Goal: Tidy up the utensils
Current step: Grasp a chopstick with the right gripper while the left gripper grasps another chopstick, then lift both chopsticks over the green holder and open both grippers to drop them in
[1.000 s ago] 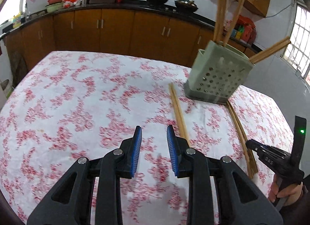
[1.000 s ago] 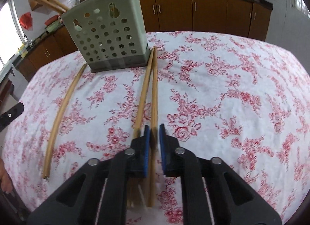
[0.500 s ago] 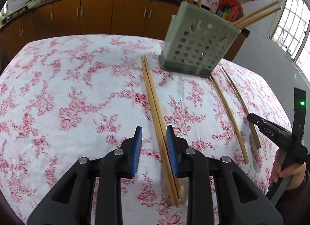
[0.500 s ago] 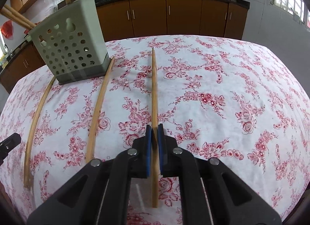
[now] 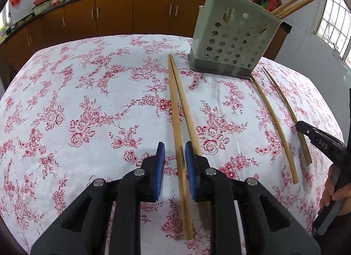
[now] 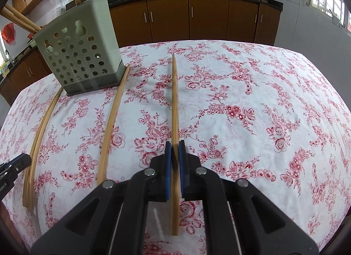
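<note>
The right gripper point(image 6: 175, 145) pinches a single long wooden chopstick point(image 6: 174, 101), pale tan and straight, its blue pads pressed against its sides; the stick runs straight ahead from between the fingers, its far end off the floral tablecloth point(image 6: 252, 105). To the left of this gripper another chopstick point(image 6: 111, 123) lies flat on the cloth, its far tip just beside the base of the utensil holder point(image 6: 81, 57). Farther left a pair of chopsticks point(image 6: 39, 136) lies side by side. The holder is a grey-green plastic box with round holes in its walls, standing upright ahead and to the left; several chopsticks stand in it, some upright, some leaning out over its left rim. The left gripper point(image 5: 174, 151) has just been closing: its blue pads straddle one stick of the pair point(image 5: 177, 123), a gap showing on the left side, while the other stick passes under the right finger. From this gripper the holder point(image 5: 234, 42) stands ahead and to the right.
</note>
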